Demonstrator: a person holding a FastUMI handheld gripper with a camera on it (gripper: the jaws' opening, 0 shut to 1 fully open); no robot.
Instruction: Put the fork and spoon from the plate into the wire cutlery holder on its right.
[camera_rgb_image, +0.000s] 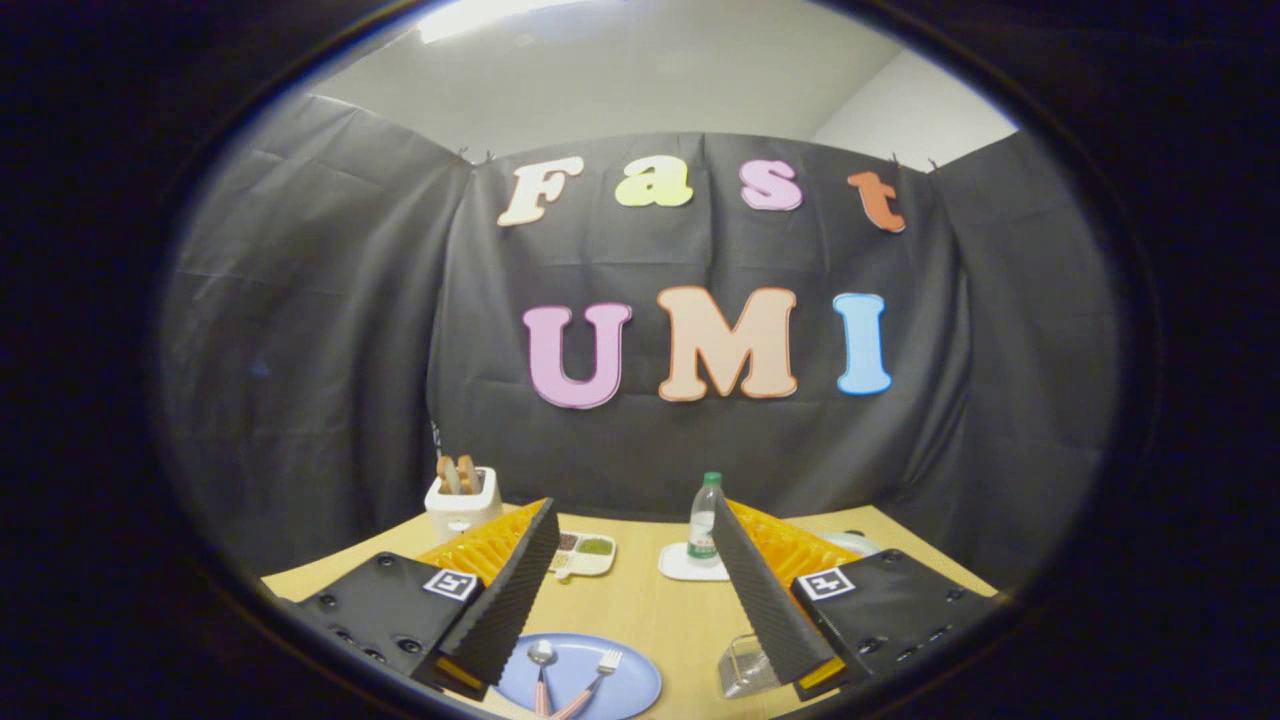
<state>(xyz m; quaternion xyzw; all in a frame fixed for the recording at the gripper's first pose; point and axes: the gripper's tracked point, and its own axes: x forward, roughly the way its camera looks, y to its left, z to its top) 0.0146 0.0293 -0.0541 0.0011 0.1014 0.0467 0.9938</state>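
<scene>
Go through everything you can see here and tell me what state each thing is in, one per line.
gripper: open, fingers spread above the table, holding nothing
spoon: lying on the plate
fork: lying on the plate beside the spoon
plate: flat on the table
wire cutlery holder: upright, looks empty
bottle: upright, capped

Recording booth, black cloth wall (330, 330), wooden table (640, 600)
</scene>
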